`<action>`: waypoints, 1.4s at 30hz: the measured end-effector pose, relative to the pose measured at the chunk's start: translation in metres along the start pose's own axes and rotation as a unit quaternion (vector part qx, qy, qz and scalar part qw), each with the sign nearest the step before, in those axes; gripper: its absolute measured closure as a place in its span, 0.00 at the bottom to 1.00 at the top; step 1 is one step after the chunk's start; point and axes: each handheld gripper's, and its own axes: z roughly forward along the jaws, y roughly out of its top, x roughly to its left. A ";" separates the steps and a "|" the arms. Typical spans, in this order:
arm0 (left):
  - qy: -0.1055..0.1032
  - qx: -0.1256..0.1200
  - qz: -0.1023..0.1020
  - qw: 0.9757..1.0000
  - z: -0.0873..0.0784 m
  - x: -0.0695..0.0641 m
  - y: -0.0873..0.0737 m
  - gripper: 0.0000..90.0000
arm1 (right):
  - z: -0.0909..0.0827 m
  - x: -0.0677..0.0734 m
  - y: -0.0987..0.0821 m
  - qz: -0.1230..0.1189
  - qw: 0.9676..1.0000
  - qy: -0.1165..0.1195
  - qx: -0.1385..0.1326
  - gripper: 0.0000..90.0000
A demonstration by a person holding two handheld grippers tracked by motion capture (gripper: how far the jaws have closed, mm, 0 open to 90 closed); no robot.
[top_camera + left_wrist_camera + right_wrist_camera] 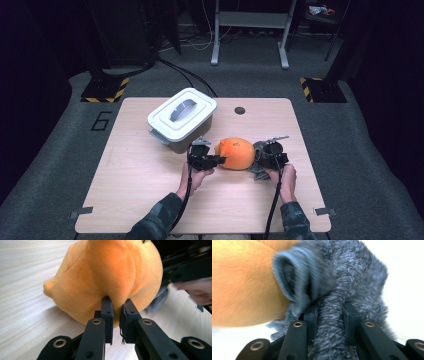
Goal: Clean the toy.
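An orange plush toy [235,152] lies on the wooden table [150,200], with a grey fuzzy part [259,150] on its right side. My left gripper [218,160] comes in from the left. It is shut on a pinch of the orange plush [107,270], the jaw tips of the left gripper [117,303] pressed into the fabric. My right gripper [261,160] holds the toy's other side. In its own view the right gripper [329,307] is shut on a thick strand of the grey fuzzy part [352,277], with the orange body [242,285] just to the left.
A white lidded box [182,117] with a grey handle stands behind and left of the toy, close to my left gripper. A small round hole [240,110] sits near the table's far edge. Bare tabletop lies in front and to both sides.
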 end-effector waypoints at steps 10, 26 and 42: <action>0.000 0.001 0.002 1.000 0.000 0.000 0.000 0.91 | -0.076 0.026 0.027 -0.040 0.994 0.027 -0.097 0.78; 0.004 0.004 0.020 1.000 0.002 -0.004 0.000 0.91 | -0.054 0.086 0.051 -0.118 0.987 0.055 -0.093 0.78; 0.003 0.003 0.015 1.000 0.003 -0.004 0.000 0.91 | -0.056 0.046 0.034 -0.071 0.993 0.032 -0.083 0.78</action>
